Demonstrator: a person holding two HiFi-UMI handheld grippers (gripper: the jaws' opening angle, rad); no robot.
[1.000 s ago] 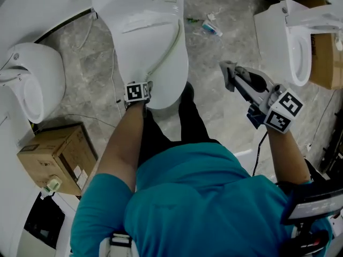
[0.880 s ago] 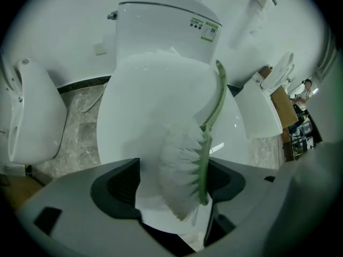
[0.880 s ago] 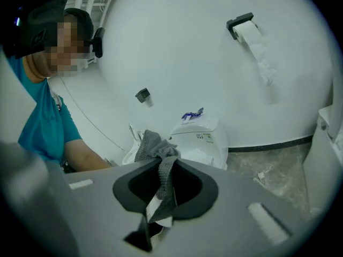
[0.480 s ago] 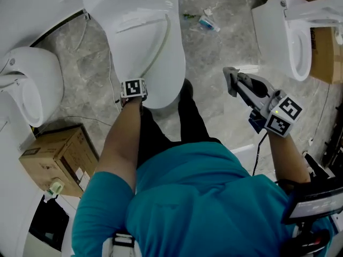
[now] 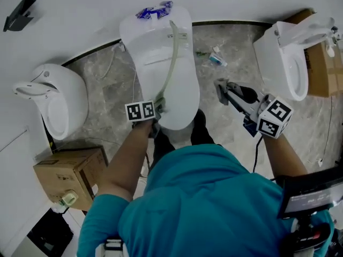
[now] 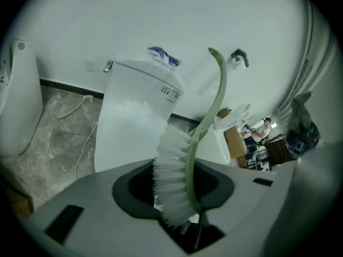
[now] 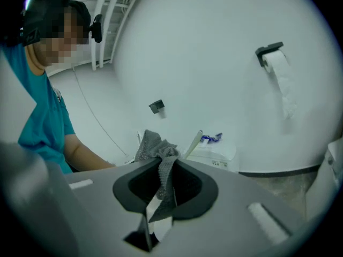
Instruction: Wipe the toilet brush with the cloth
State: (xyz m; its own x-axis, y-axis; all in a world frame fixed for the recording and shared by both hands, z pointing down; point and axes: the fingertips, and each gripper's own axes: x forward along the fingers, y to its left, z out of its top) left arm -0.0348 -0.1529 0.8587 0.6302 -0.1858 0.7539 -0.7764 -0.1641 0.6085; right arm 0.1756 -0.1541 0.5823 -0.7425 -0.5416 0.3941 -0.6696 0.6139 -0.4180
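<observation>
Washroom, above toilet (image 5: 155, 42) | left gripper (image 5: 158, 107), jaws just closing, clamps toilet brush (image 6: 179, 175) | right gripper (image 5: 221, 87) pinches cloth (image 7: 154, 143) | best: steady brush, wipe lengthwise

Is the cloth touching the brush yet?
Apart. In the head view the brush lies over the toilet, the cloth hangs off beside it, and grey floor shows between them.

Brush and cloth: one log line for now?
left gripper: jaws just closing on brush | right gripper: holds cloth | brush, cloth apart
</observation>
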